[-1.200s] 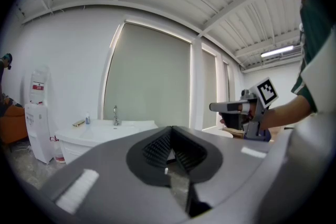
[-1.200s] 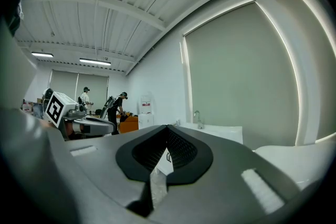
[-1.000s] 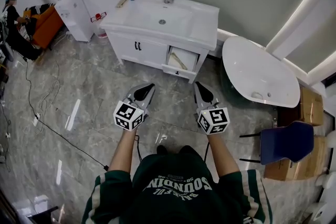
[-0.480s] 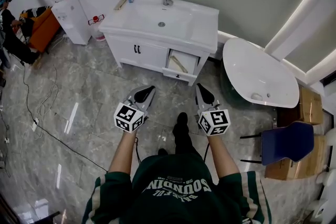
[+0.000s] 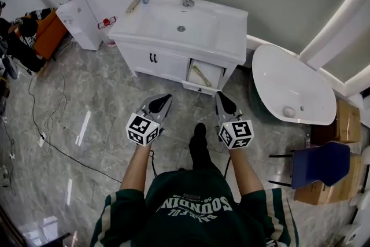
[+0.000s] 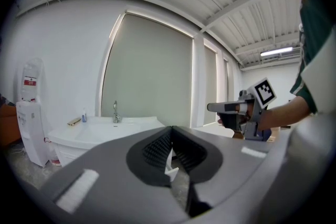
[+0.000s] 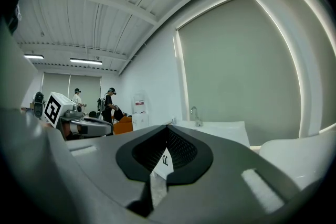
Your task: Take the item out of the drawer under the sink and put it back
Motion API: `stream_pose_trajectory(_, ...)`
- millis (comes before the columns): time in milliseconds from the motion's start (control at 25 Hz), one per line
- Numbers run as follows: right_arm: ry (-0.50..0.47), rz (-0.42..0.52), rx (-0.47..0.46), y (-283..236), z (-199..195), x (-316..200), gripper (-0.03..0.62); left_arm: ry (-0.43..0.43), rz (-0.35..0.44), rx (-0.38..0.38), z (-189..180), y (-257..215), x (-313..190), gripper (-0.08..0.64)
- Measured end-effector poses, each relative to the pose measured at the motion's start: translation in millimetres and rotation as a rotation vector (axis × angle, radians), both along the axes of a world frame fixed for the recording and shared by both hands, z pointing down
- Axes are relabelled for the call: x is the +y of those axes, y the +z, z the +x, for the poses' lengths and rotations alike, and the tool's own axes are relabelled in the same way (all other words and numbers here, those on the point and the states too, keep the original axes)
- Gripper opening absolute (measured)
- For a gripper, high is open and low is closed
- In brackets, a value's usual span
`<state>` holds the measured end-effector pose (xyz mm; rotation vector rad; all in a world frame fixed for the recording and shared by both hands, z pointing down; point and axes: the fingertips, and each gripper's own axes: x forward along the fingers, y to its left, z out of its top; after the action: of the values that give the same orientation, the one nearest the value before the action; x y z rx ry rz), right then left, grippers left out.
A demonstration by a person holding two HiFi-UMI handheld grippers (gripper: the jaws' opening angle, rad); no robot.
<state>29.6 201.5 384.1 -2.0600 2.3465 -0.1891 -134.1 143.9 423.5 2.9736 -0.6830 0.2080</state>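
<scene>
The white sink cabinet [image 5: 156, 58] stands ahead against the wall. Its lower right drawer [image 5: 203, 87] is pulled open, with a thin tan item [image 5: 200, 73] lying inside. My left gripper [image 5: 163, 99] and right gripper [image 5: 219, 95] are held side by side above the floor, short of the cabinet, both shut and empty. In the left gripper view the closed jaws [image 6: 170, 132] point toward the sink [image 6: 105, 126], and the right gripper [image 6: 212, 107] shows at the right. The right gripper view has its closed jaws [image 7: 167, 128] aimed at the basin [image 7: 212, 127].
A water dispenser [image 5: 78, 14] stands left of the cabinet and a white bathtub [image 5: 289, 87] to its right. A blue chair [image 5: 321, 162] and cardboard boxes [image 5: 341, 121] are at the far right. Cables [image 5: 46, 124] trail over the marble floor. People stand by an orange sofa [image 5: 49, 32].
The person has stepped forward: a foot now shows between the grippers, and the cabinet has shifted slightly in the head view. Both grippers stay shut and side by side.
</scene>
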Motion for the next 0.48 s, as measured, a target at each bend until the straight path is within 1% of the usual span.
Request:
stream_pose_trajectory(240,-0.020,-0.024,-0.004,9,30,-67,0.002,-0.013,-0.014,-0.018,33,6,-60,0.051)
stream_pose_trajectory(480,-0.070,-0.037,0.011,4,67,-156,0.002,-0.051,-0.025,-0.009,73,1,-138,0.051)
